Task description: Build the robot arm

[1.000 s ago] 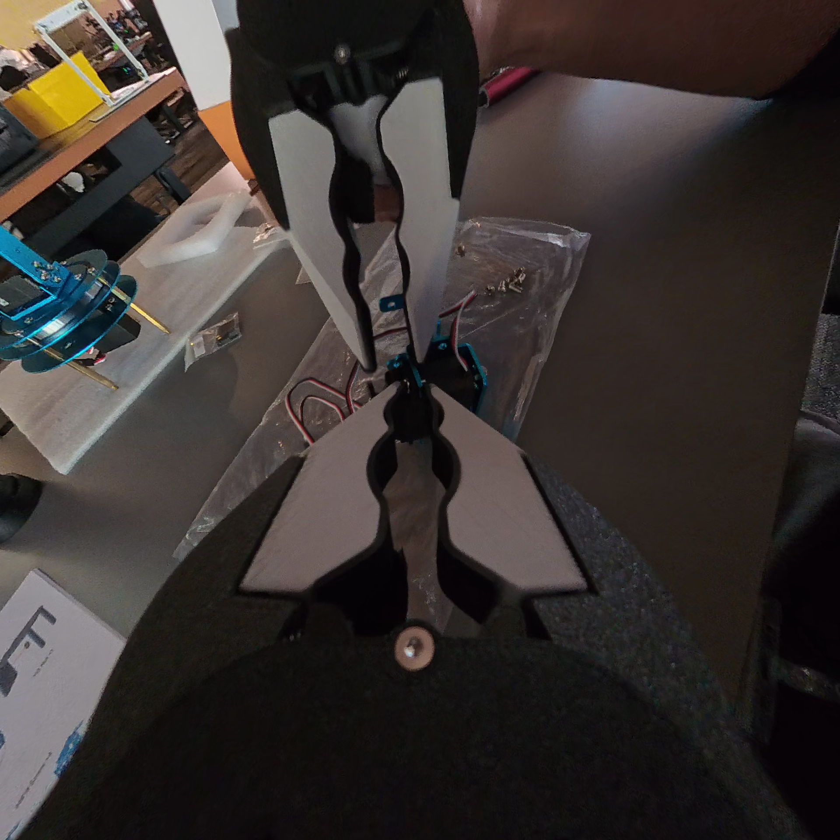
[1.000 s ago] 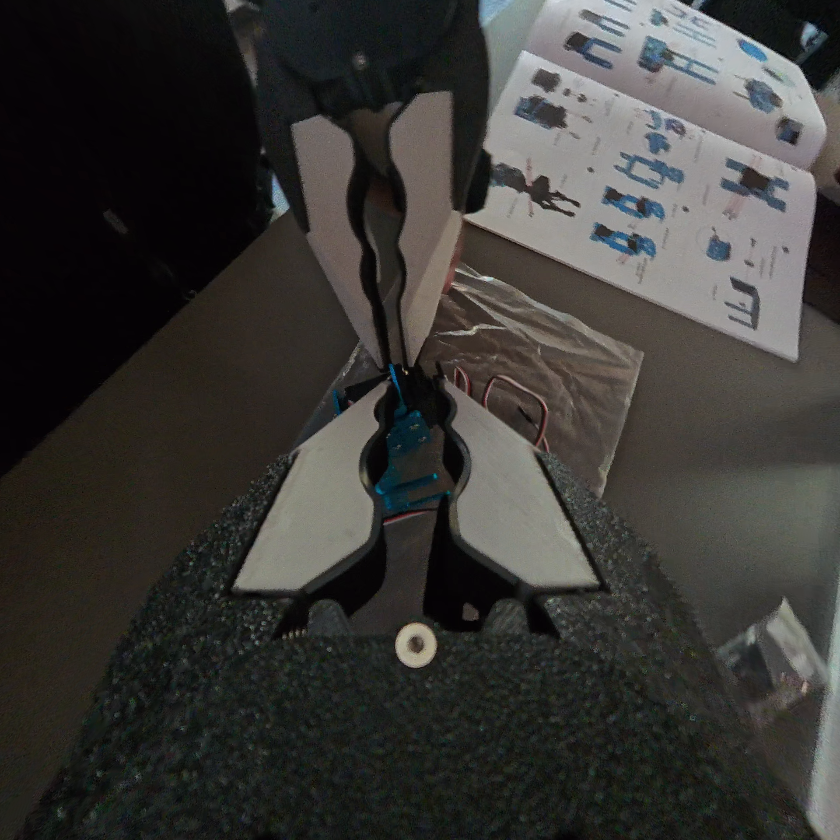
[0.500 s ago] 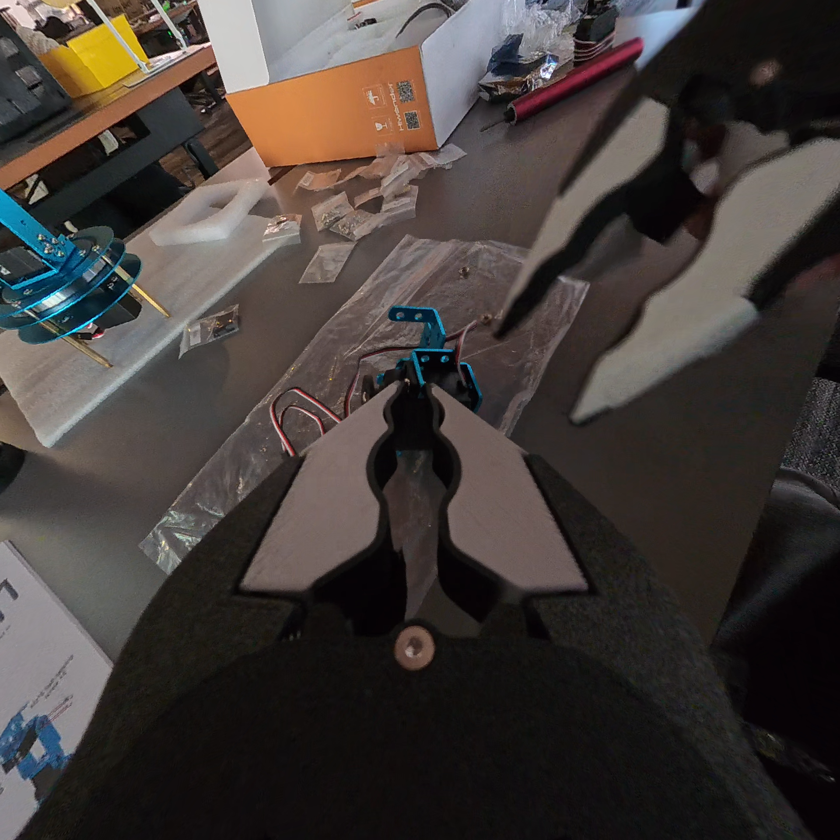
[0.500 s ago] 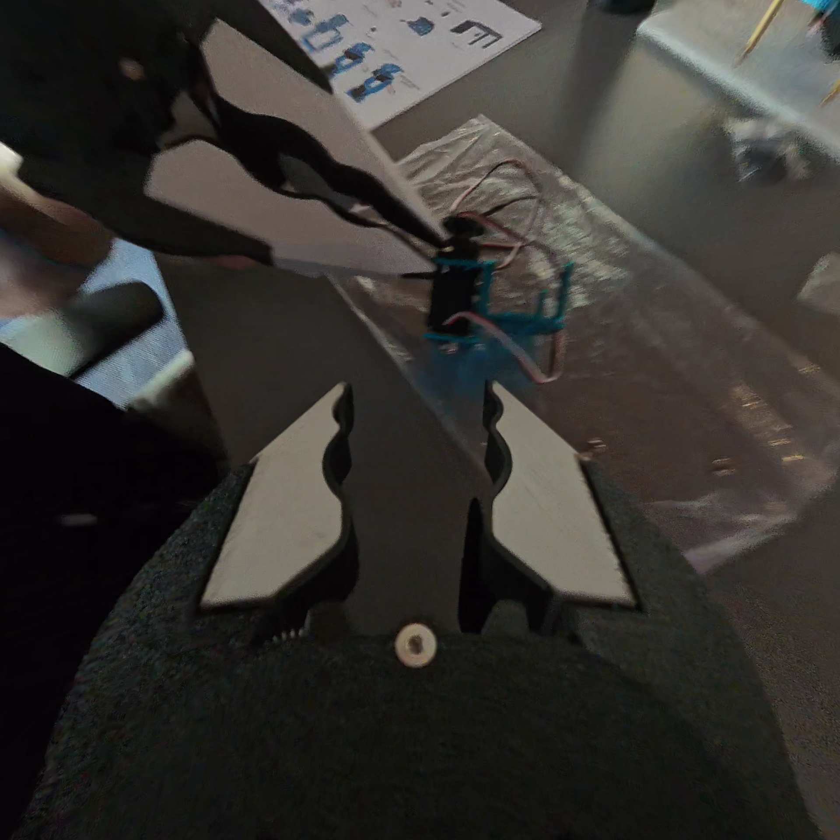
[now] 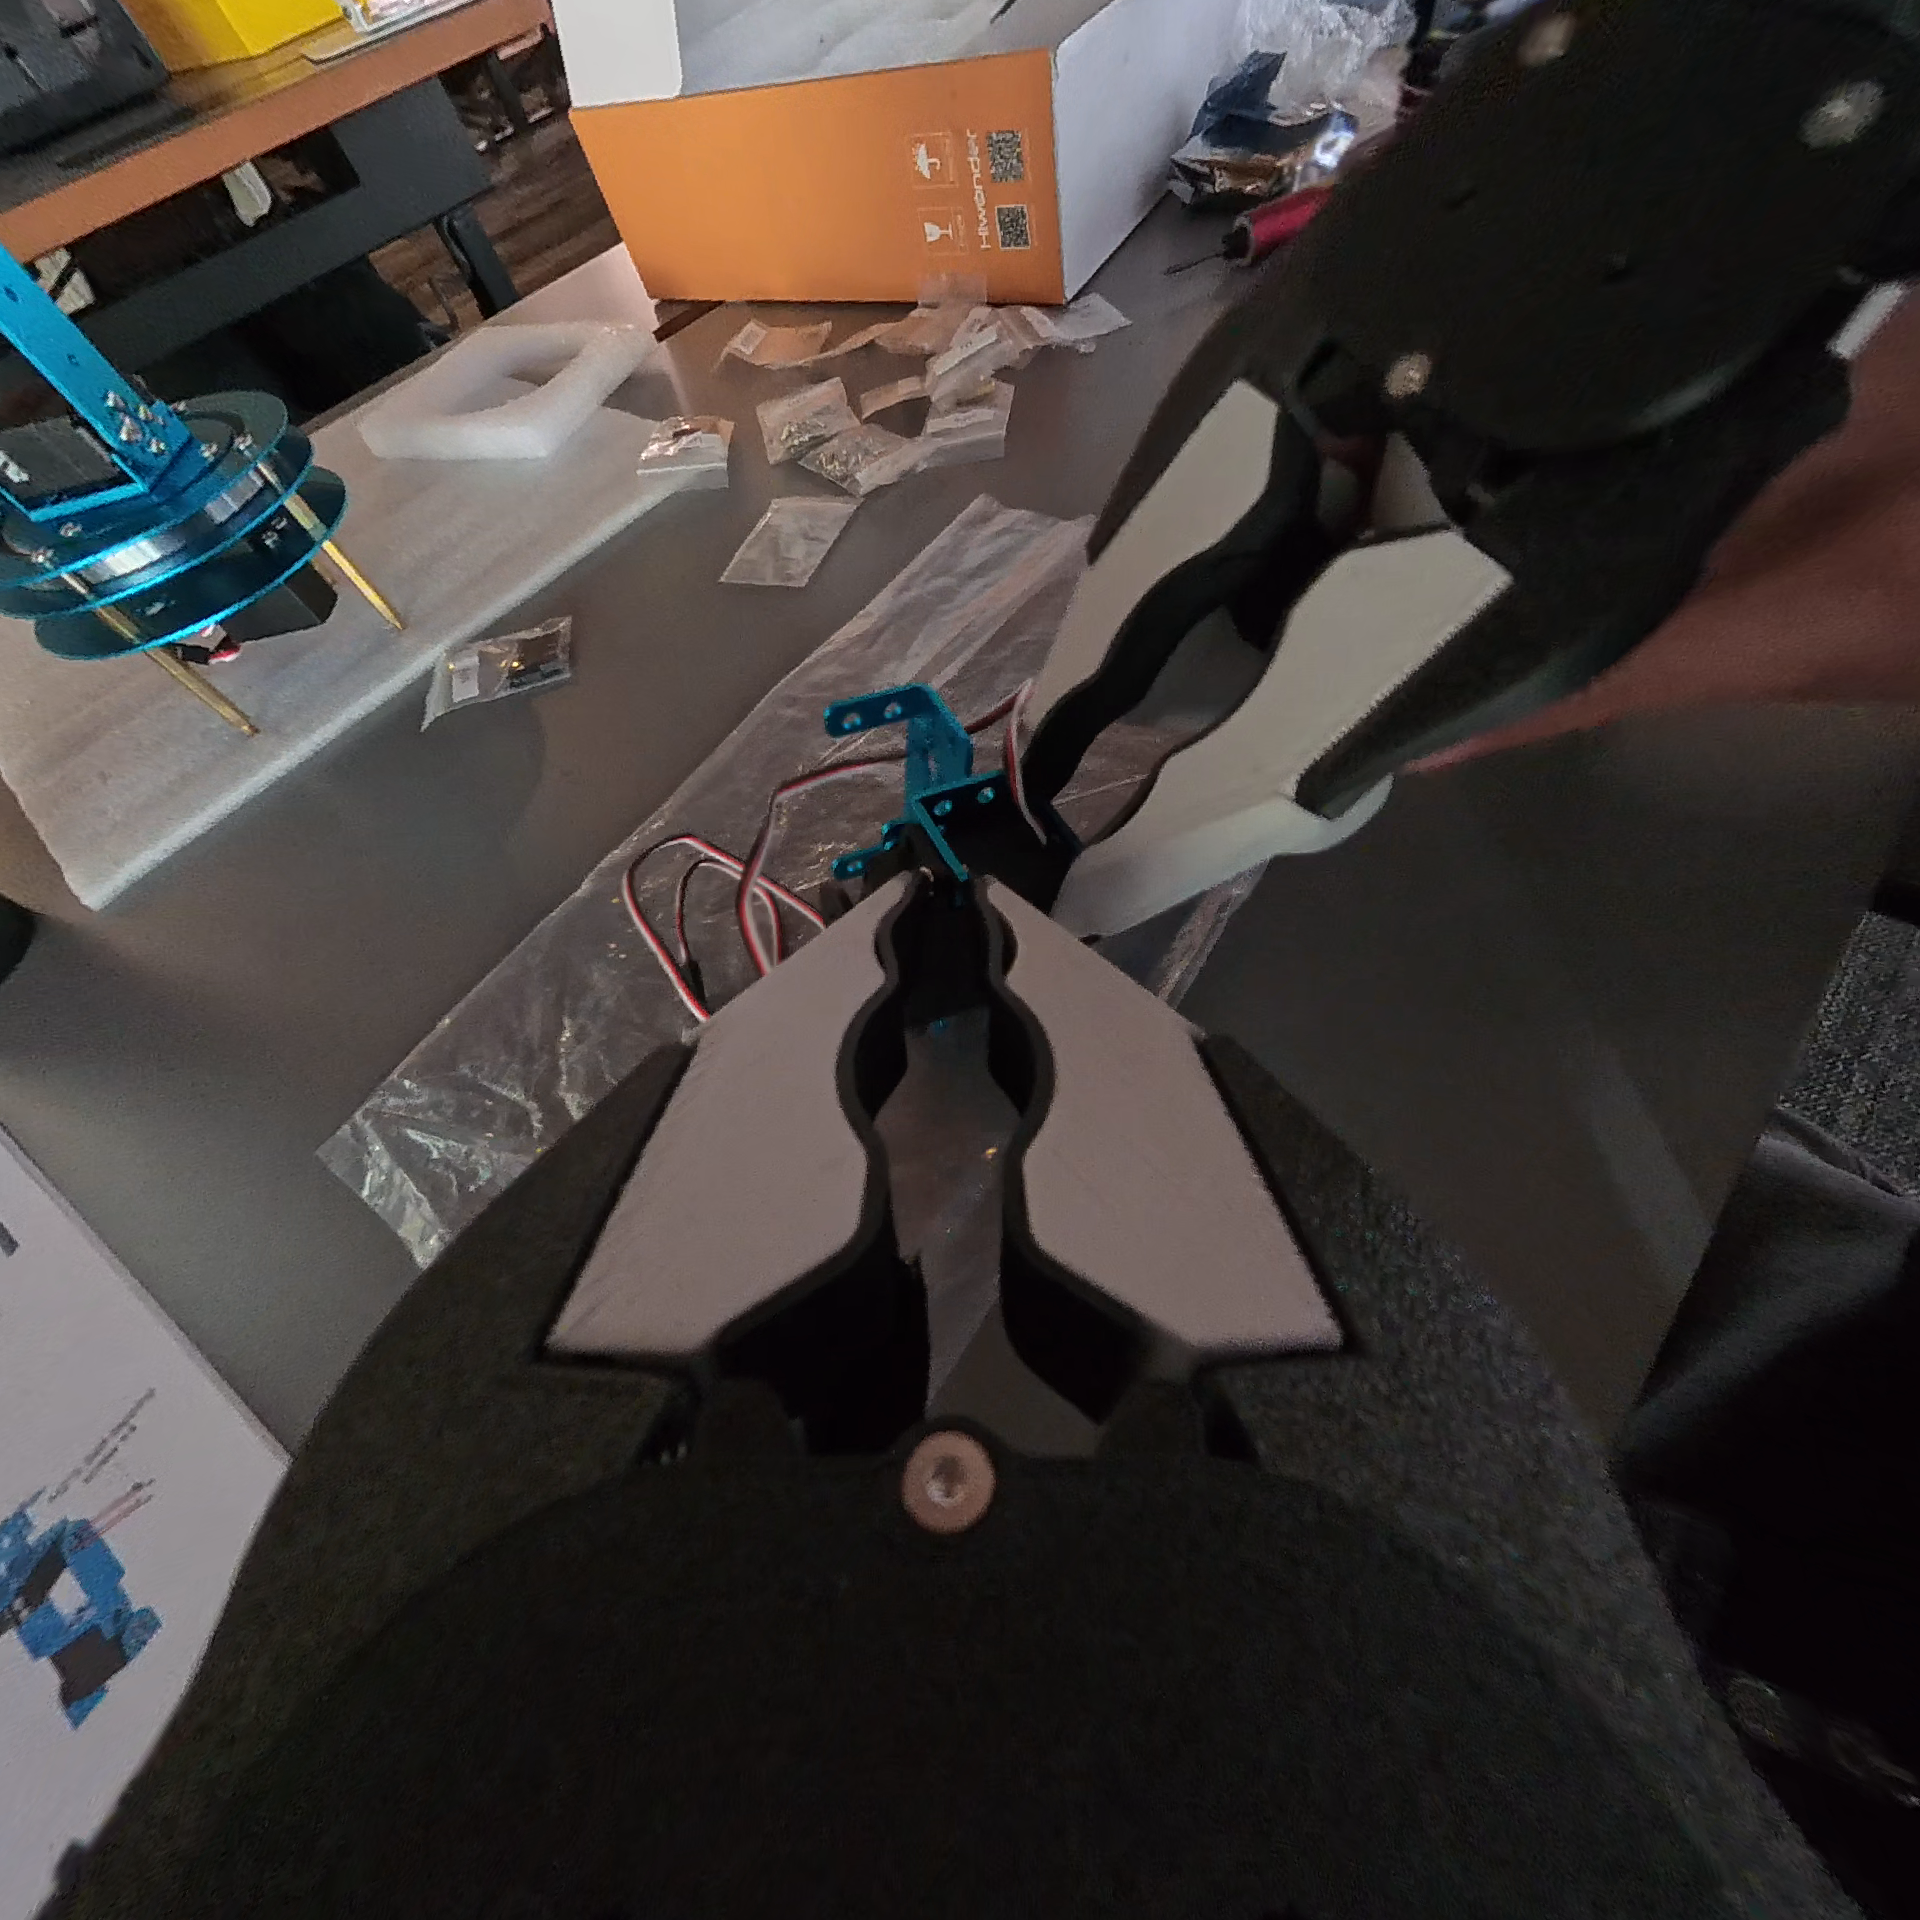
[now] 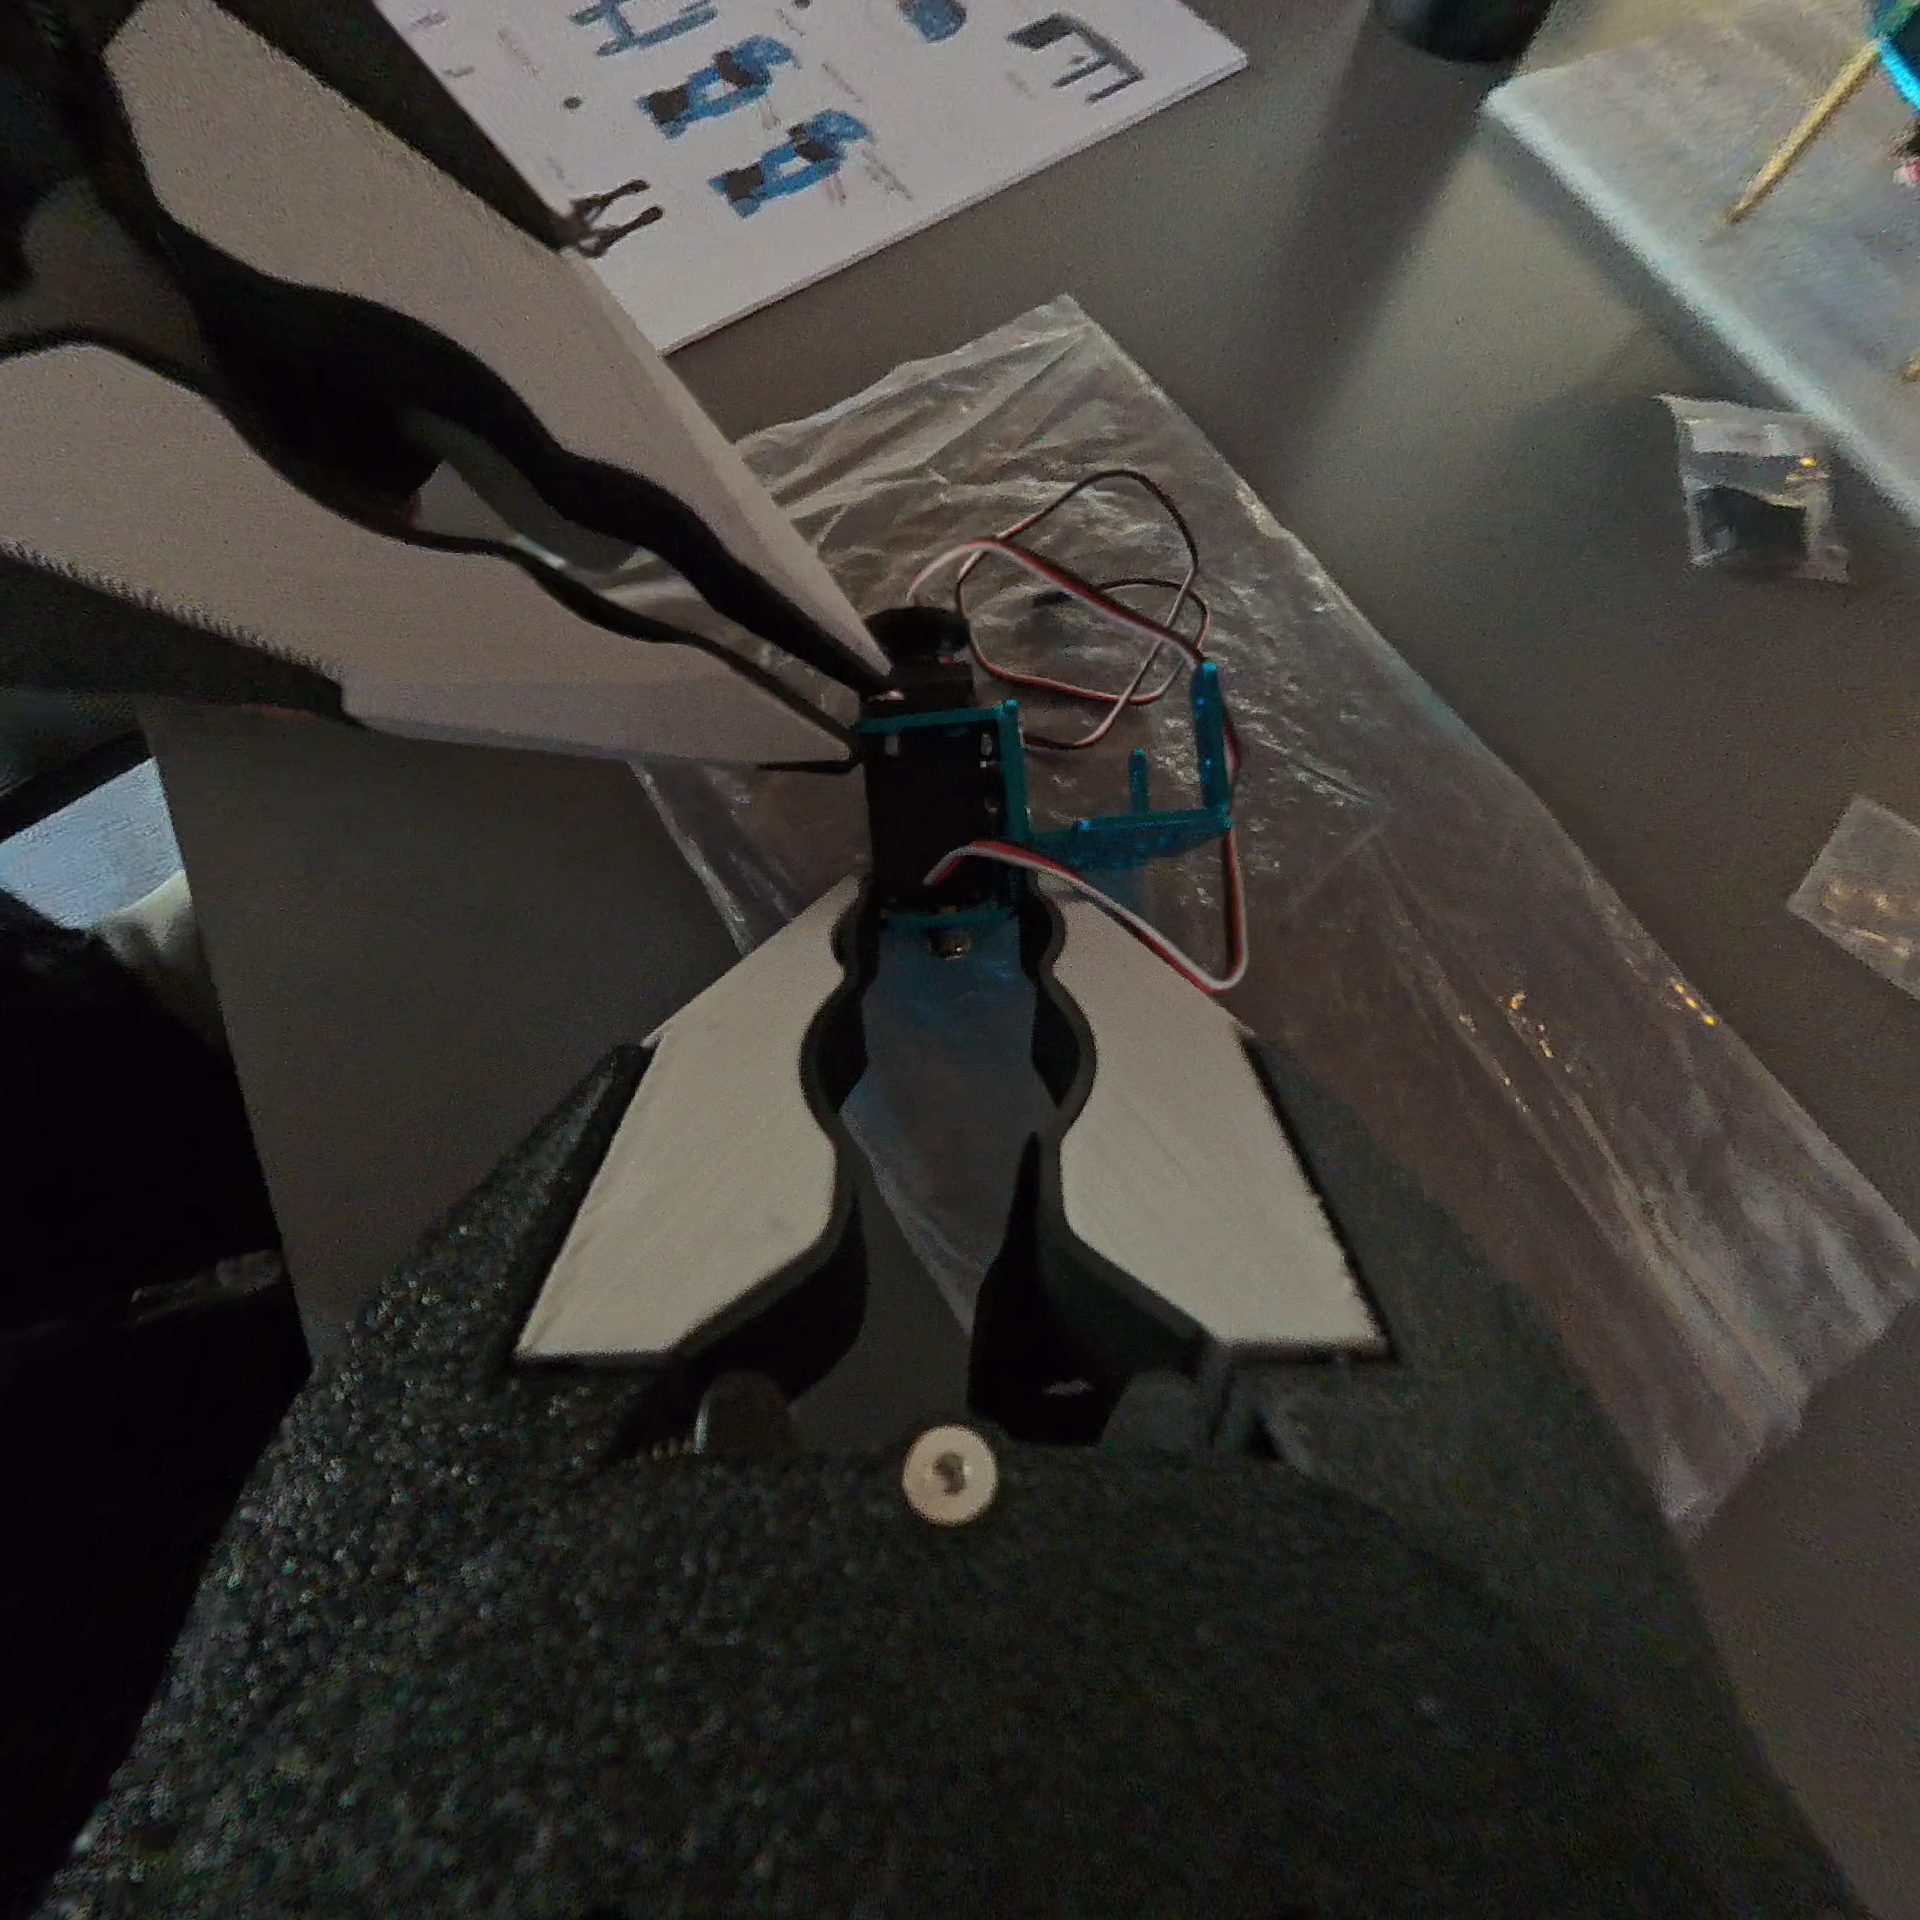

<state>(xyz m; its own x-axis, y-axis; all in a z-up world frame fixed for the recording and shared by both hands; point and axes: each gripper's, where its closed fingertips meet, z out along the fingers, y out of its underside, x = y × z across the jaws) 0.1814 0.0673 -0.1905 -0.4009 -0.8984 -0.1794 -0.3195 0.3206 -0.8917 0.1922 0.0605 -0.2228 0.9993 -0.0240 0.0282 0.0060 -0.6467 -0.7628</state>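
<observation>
Since half a second ago the right gripper (image 5: 1070, 831) has swung back in beside the servo (image 5: 977, 831), its tips closer together than they were. From the left wrist view, the left gripper (image 5: 948, 883) has its fingers drawn nearly together, pinching the near end of the servo, a small black block in a blue metal bracket (image 5: 914, 748) with red, white and black wires (image 5: 717, 914) looping off to its left. It sits over a clear plastic bag (image 5: 582, 1039) on the grey table (image 5: 260, 935); an orange box (image 5: 831, 187) stands well behind it. From the right wrist view, the right gripper (image 6: 948, 899) has a narrow gap between its fingers, with the servo's (image 6: 930, 790) lower end set between the tips and touching them; a firm grip cannot be told. The left gripper (image 6: 857, 701) reaches in from the servo's upper left, clamped on its top edge. The bracket (image 6: 1132, 831) juts to the servo's right, and a printed sheet (image 6: 831, 125) lies beyond it.
</observation>
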